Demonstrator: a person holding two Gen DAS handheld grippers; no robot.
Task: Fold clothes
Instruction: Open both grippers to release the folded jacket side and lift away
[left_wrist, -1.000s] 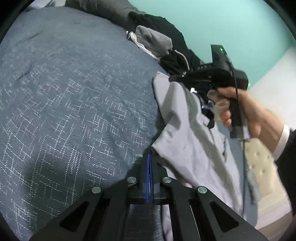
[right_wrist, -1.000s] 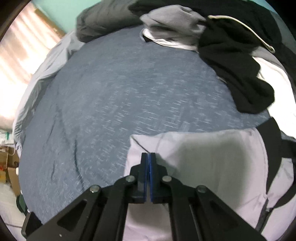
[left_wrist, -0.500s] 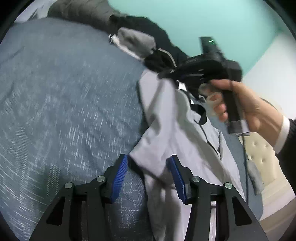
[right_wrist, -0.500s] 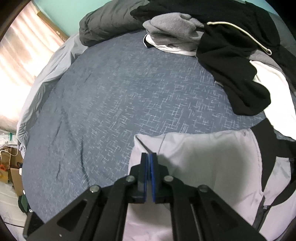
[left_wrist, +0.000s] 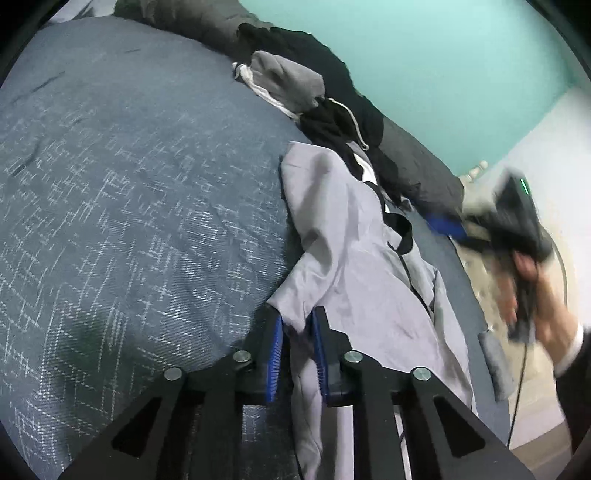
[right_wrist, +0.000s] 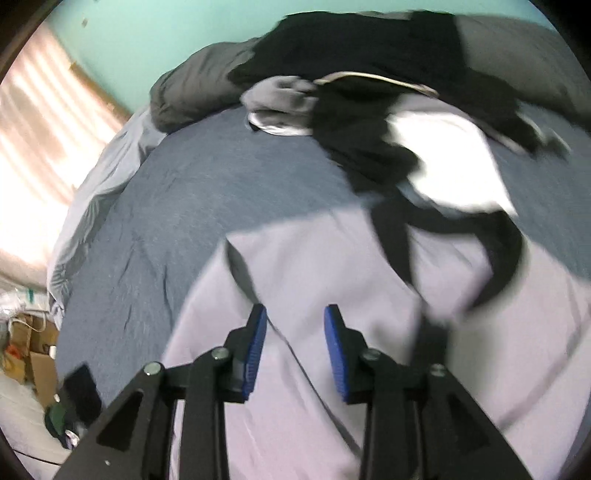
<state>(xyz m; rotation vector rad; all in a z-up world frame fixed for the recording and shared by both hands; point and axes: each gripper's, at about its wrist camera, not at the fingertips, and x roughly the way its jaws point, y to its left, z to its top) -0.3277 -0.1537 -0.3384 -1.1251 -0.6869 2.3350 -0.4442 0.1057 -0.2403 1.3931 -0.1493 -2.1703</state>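
A light grey garment (left_wrist: 351, 240) with black trim lies crumpled along the right side of the blue bedspread (left_wrist: 129, 203). My left gripper (left_wrist: 297, 350) is open, its jaws narrowed around the garment's near corner, with fabric lying between the pads. In the left wrist view a hand (left_wrist: 546, 306) holds my right gripper (left_wrist: 447, 227), blurred, to the right of the garment and apart from it. In the right wrist view, my right gripper (right_wrist: 295, 347) stands open above the pale garment (right_wrist: 314, 277), with nothing held.
A pile of clothes sits at the far edge of the bed: a black hoodie (left_wrist: 332, 122) with a white drawstring, a grey top (left_wrist: 284, 77), a white piece (right_wrist: 454, 166) and a dark grey duvet (left_wrist: 417, 158). Cardboard boxes (right_wrist: 33, 350) stand on the floor at left.
The right gripper opened, let the garment's far corner fall, and swung away to the right. The left gripper opened, then narrowed around the near corner.
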